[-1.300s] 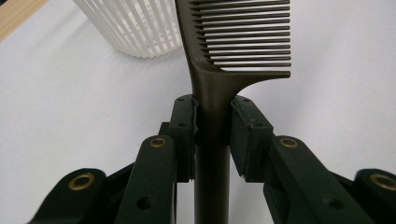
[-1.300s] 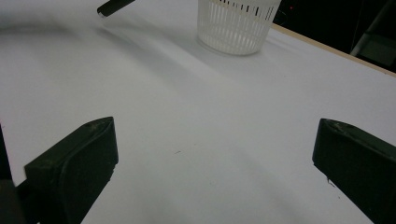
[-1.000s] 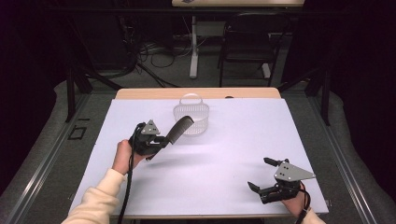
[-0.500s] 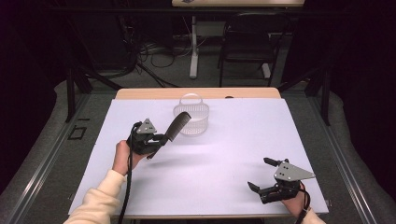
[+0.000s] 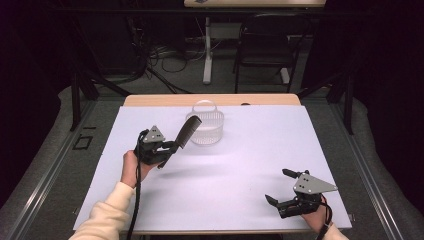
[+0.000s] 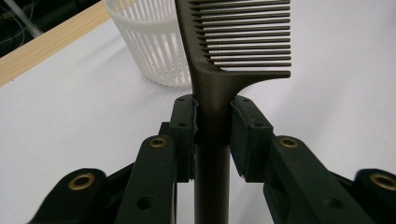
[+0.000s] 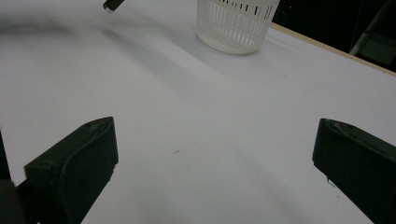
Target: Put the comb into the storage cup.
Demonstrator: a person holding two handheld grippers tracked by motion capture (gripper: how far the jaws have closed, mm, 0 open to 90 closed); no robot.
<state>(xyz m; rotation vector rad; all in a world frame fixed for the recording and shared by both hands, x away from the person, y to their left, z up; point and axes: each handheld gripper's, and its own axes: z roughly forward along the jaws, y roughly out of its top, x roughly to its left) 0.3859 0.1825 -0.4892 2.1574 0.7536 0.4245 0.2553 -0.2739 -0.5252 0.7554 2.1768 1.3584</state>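
Left gripper view shows the left gripper [image 6: 212,126] pinching a dark comb [image 6: 233,51] by its handle, a pad pressed on each side just below where the teeth begin. The handle runs straight up between the jaws, and the teeth stick out to one side. No brand, label or lettering can be read on the comb, the grippers or anything else.

This close view gives the grip and the single teeth, which the high view is too distant to show. Past the comb stands a white slatted basket [image 6: 152,46] on the white tabletop [image 6: 70,112], with a strip of bare wood along the far edge.

The high view adds the layout: the left gripper [image 5: 167,147] holds the comb [image 5: 186,131] tilted up off the tabletop [image 5: 225,175], its toothed end just beside the basket [image 5: 206,129] on the basket's left, not touching it as far as can be told. The right gripper [image 5: 280,187] sits well apart from the basket, near the tabletop's front right corner.

The right gripper view shows its jaws spread wide with nothing between them, the basket [image 7: 236,25] far ahead, and one end of the comb [image 7: 112,4] at the top edge.

Against the earlier high views, both hands, the comb and the basket sit where they were.
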